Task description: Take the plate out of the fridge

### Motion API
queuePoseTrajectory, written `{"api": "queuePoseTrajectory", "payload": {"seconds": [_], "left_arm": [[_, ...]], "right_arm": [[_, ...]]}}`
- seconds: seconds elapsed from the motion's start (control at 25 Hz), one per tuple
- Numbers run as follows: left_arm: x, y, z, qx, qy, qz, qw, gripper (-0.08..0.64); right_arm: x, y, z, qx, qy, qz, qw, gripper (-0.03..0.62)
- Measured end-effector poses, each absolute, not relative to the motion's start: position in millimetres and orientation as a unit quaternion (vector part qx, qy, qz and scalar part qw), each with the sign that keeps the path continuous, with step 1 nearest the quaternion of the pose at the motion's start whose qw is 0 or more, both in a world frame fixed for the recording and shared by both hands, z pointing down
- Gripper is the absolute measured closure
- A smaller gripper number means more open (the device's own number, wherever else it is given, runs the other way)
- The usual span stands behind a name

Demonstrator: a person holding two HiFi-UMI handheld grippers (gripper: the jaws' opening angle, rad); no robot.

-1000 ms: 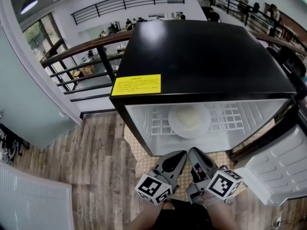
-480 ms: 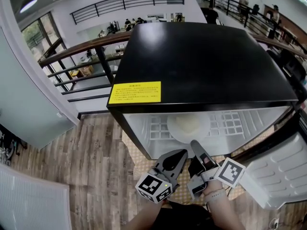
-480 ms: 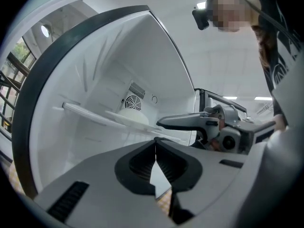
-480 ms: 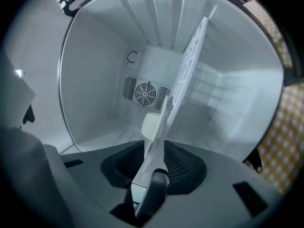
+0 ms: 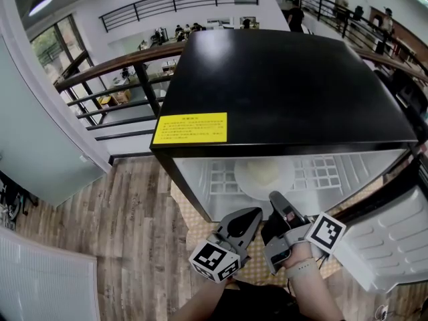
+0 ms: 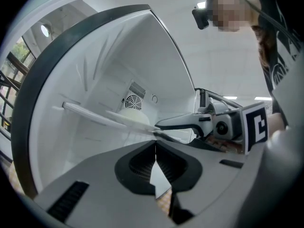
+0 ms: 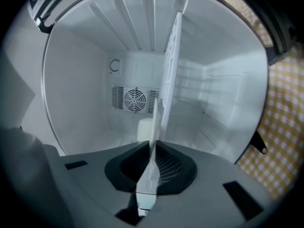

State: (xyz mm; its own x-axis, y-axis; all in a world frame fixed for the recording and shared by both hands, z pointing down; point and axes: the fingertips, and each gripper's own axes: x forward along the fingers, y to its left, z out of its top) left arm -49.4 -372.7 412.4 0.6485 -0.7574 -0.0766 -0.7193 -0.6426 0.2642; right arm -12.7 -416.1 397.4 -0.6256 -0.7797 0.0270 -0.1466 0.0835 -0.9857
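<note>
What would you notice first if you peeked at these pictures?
A big black fridge fills the middle, with its door swung open and a bright yellow label on top. Inside, a white plate with something pale on it sits on the wire shelf. Just in front, the left tool and right tool point at the plate, the right one's tip at its rim.

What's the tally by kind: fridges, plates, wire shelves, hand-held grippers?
fridge: 1
plate: 1
wire shelf: 1
left hand-held gripper, right hand-held gripper: 2
Total: 5
</note>
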Motion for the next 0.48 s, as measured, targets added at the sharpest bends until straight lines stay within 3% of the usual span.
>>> {"api": "queuePoseTrajectory", "payload": {"seconds": [0.04,0.48], "left_arm": [[-49,-373,412,0.902,-0.409,-0.091,0.106,0.551],[-45,-372,409,0.904,-0.402,-0.095,0.107,0.551]], "right_arm": [[-12,-416,396,-0.34,0.685,-0.585,0.271,0.54],[-6,-396,392,-0.333,0.667,-0.604,0.284,0.546]]}}
